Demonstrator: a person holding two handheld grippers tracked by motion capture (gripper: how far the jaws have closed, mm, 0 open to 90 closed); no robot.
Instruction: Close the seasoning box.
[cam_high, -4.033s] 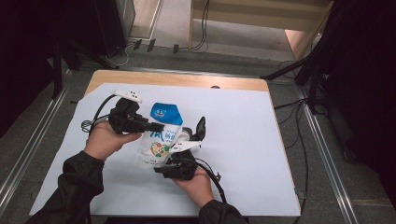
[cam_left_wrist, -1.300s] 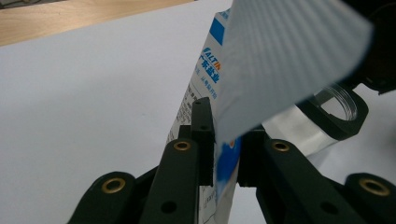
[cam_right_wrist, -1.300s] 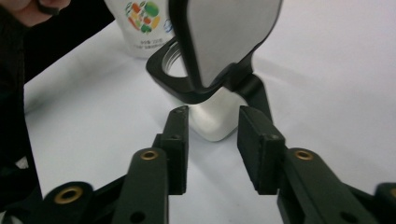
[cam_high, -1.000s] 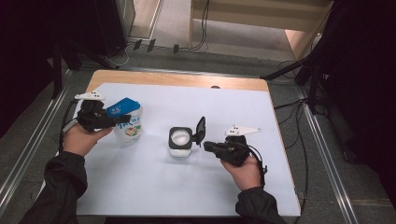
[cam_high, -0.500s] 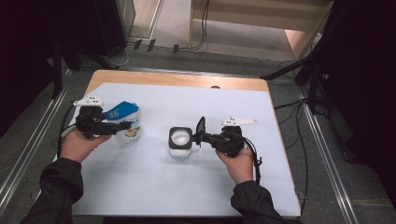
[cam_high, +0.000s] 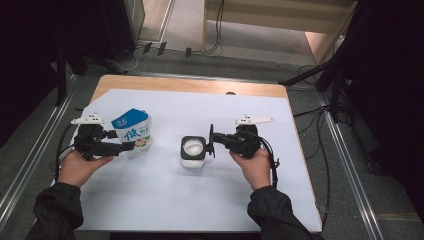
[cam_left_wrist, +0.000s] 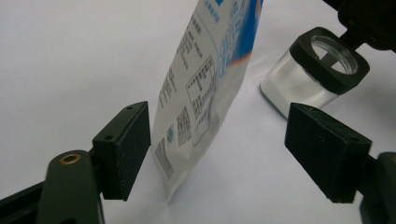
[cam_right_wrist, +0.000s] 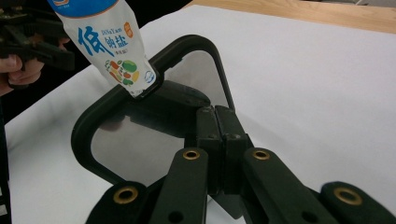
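Note:
A blue-and-white salt bag (cam_high: 134, 132) stands upright on the white sheet at the left. My left gripper (cam_high: 129, 146) reaches it from the left. Its jaws have just been opening and stand open on either side of the bag (cam_left_wrist: 205, 93), neither pad pressing it. At the middle sits a square glass jar (cam_high: 192, 151) with a black rim and white powder inside (cam_left_wrist: 299, 84). Its black-framed clear lid (cam_high: 211, 141) stands on edge at the jar's right side. My right gripper (cam_high: 216, 141) is shut on the lid's tab (cam_right_wrist: 216, 126), with the bag (cam_right_wrist: 109, 46) beyond it.
The white sheet (cam_high: 300, 150) covers most of a wooden table (cam_high: 190, 86). Metal rails run along both sides of the table, with cables and dark stands on the floor beyond. Bare sheet lies in front of the jar and to the right.
The bag, earlier tilted over the jar, now stands at the left. The left jaws have opened off it. The right hand has shifted away from me while still gripping the lid.

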